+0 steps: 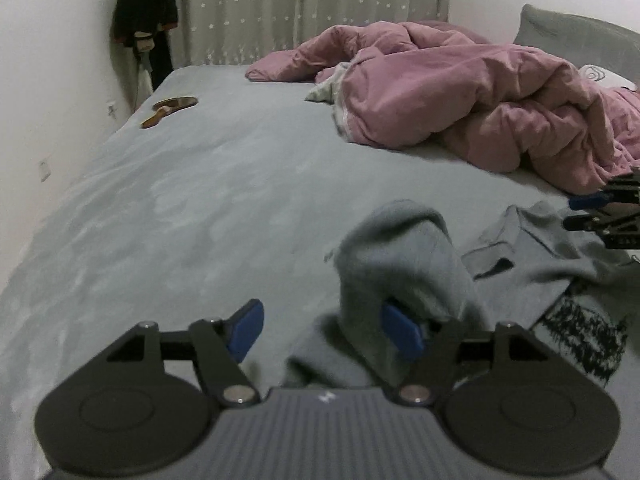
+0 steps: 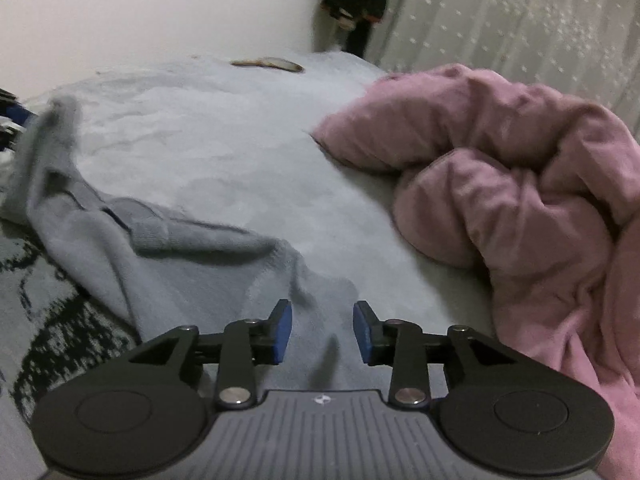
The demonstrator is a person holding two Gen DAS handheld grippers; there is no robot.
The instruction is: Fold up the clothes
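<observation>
Your left gripper point(image 1: 324, 330) gapes wide, its right pad under a raised hump of the grey sweater point(image 1: 400, 252) at 1 o'clock, gripping nothing. Your right gripper point(image 2: 322, 332) hovers half open above sweater cloth, empty. You seem to be arranging it; next, close on an edge.
</observation>
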